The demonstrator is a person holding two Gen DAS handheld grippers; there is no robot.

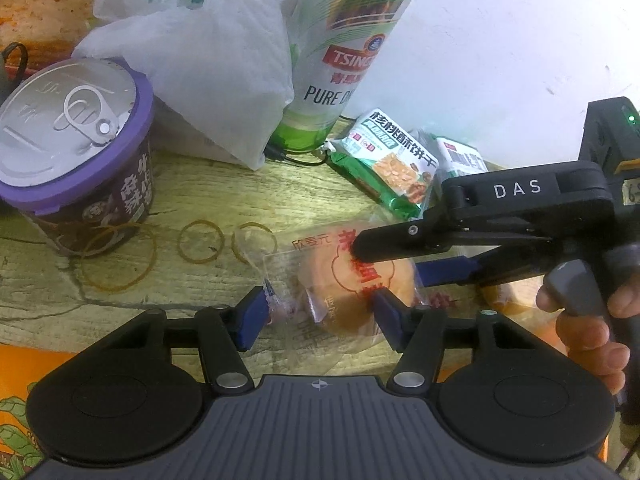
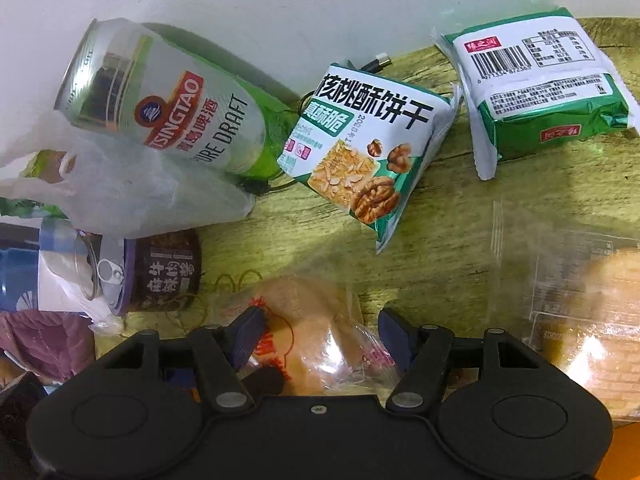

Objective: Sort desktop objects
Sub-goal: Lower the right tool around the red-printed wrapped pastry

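Observation:
A round cake in a clear wrapper with red print (image 1: 340, 280) lies on the wood-grain table (image 1: 168, 200). My left gripper (image 1: 320, 316) straddles it from the near side. One blue pad presses the wrapper's left edge and the other presses the cake's right side. My right gripper (image 1: 388, 260) reaches in from the right, rolled on its side, one finger over the cake's top and one at its far edge. In the right wrist view the same cake (image 2: 308, 340) sits between the right gripper's (image 2: 322, 332) pads, which touch cake and wrapper.
A purple-lidded cup (image 1: 76, 140), rubber bands (image 1: 200, 240), a white plastic bag (image 1: 192, 60) and a beer can (image 1: 340, 52) stand behind. Two green biscuit packs (image 2: 360, 148) (image 2: 540, 84) lie near the wall. A second wrapped cake (image 2: 592, 320) lies right. A hand (image 1: 592, 320) holds the right gripper.

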